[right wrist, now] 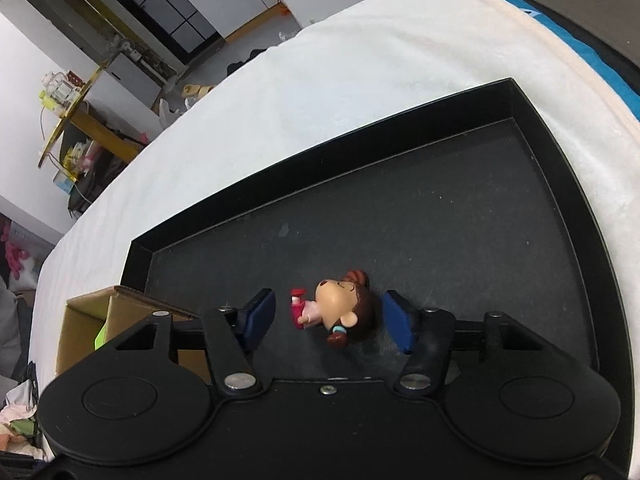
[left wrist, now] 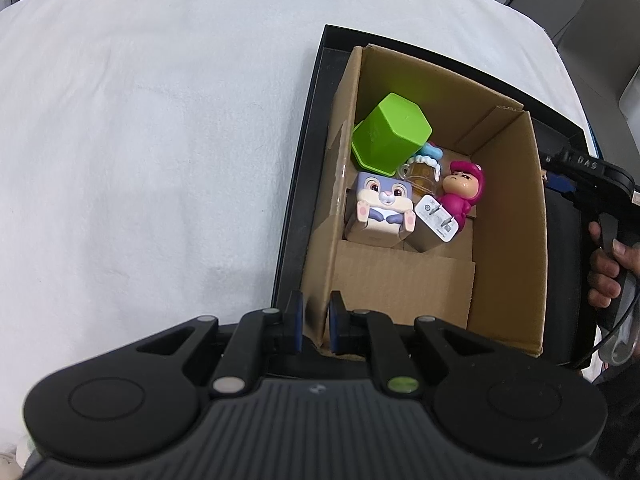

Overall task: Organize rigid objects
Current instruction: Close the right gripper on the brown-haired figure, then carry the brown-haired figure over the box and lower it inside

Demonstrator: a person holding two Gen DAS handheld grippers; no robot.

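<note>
A cardboard box [left wrist: 508, 216] stands in a black tray [left wrist: 304, 168]. Inside lie a green hexagonal cup [left wrist: 392, 136], a bunny cube toy [left wrist: 382, 208], a white charger plug [left wrist: 436, 222], a pink figurine [left wrist: 464, 192] and a small amber mug charm [left wrist: 422, 174]. My left gripper [left wrist: 316, 322] is shut on the box's near left wall. My right gripper [right wrist: 328, 316] is open, its pads either side of a brown-haired girl figurine [right wrist: 340, 312] lying on the tray floor [right wrist: 440, 220]. The box corner [right wrist: 92, 312] shows at lower left.
The tray sits on a white cloth-covered table [left wrist: 140, 140]. The other hand and gripper handle [left wrist: 608, 216] show at the right of the left wrist view. Shelves and clutter [right wrist: 80, 120] lie beyond the table's far edge.
</note>
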